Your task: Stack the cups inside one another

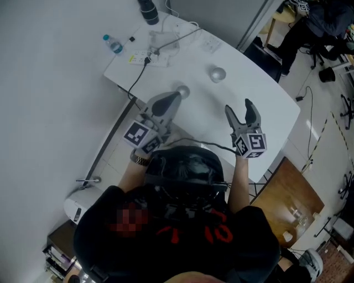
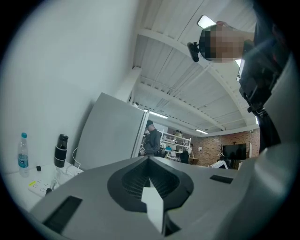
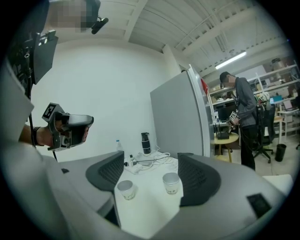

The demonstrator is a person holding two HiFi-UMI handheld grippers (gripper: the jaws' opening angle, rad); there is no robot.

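Note:
Two small pale cups stand upright and apart on the white table (image 1: 260, 94). One cup (image 1: 217, 73) is farther right; the other cup (image 1: 182, 92) sits just beyond my left gripper's tip. My left gripper (image 1: 172, 99) is shut with nothing in it, held above the table's near left part. My right gripper (image 1: 241, 112) is open and empty, short of both cups. In the right gripper view the left cup (image 3: 125, 189) and the right cup (image 3: 171, 182) show between the wide jaws of the right gripper (image 3: 151, 164). The left gripper view shows closed jaws of the left gripper (image 2: 149, 163) and no cups.
At the table's far end lie a water bottle (image 1: 113, 45), a dark flask (image 1: 148, 11), a power strip (image 1: 145, 57) and cables. A grey partition (image 3: 180, 117) stands behind the table. A person (image 3: 241, 117) stands at a desk farther back. A wooden board (image 1: 285, 193) leans near the right.

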